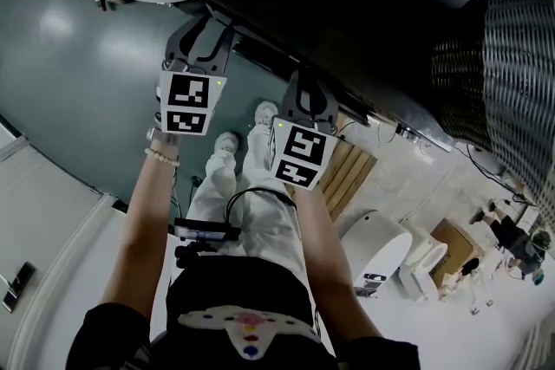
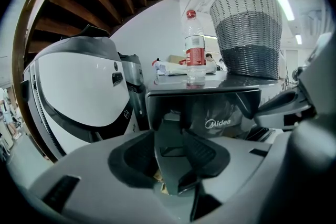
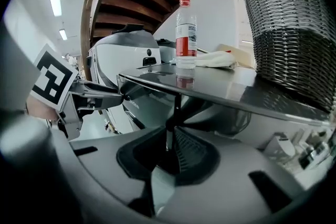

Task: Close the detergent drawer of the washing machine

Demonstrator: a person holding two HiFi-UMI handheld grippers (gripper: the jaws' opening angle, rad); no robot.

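Jaws on both our grippers point at the front of the washing machine [image 1: 347, 30], whose dark top edge runs slantwise across the head view from upper left to lower right. We place the detergent drawer [image 2: 199, 102] in the dark glossy band just under that top edge, near the machine's left front corner. Its long axis lies level along the front and its face is turned toward us, but we cannot tell how far it stands out. Our left gripper [image 2: 169, 139] is released, jaws well apart and gripping nothing, with its tip near that left corner. Our right gripper [image 3: 169, 140] sits further right along the same front, its jaws drawn close with only a thin slit between the pads and nothing caught in it. The two grippers are side by side and apart. On the machine's top a water bottle [image 2: 195, 50] stands upright close to the front edge, with a woven basket [image 2: 247, 34] behind and to the right of it and a white cloth [image 3: 218, 60] lying beside the bottle. Left of the corner a white rounded machine [image 2: 79, 92] stands close, leaving only a narrow gap there. Teal floor [image 1: 78, 74] spreads open to the left below the grippers, and our white shoes [image 1: 227, 143] stand near the machine's base.
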